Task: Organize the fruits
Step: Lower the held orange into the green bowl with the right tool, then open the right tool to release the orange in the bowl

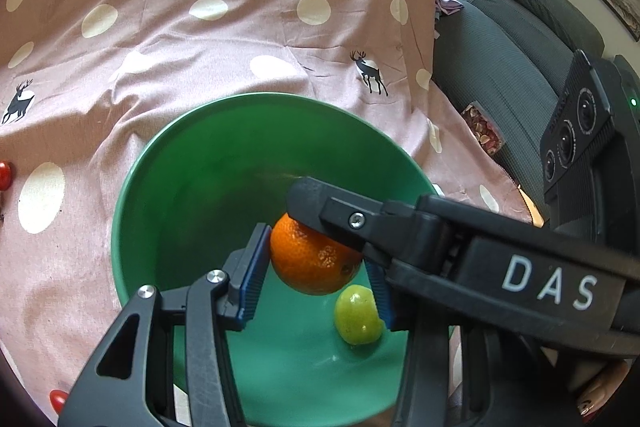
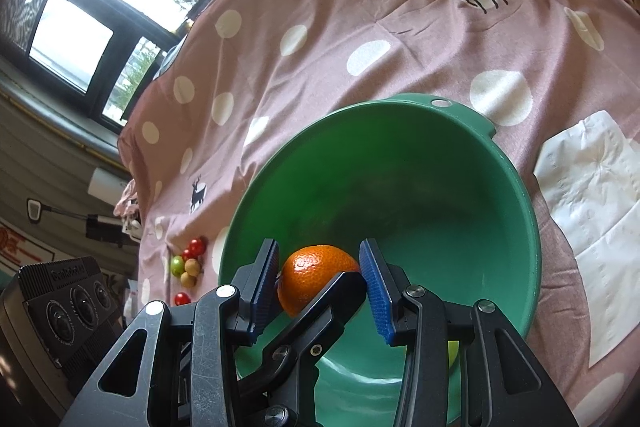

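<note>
Blue-padded fingers (image 1: 250, 277) of the left gripper (image 1: 316, 267) are clamped on an orange (image 1: 314, 259) above the green bowl (image 1: 192, 163). It is also pinched by the right gripper (image 2: 326, 287). A green fruit (image 1: 357, 315) lies inside the bowl.

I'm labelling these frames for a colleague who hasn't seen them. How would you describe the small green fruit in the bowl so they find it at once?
Start at the big green bowl on the pink polka-dot tablecloth. On its floor, below and to the right of the orange, lies the small green fruit. It is yellow-green, smooth and glossy and far smaller than the orange, and it lies loose while the orange sits between gripper fingers.
</note>
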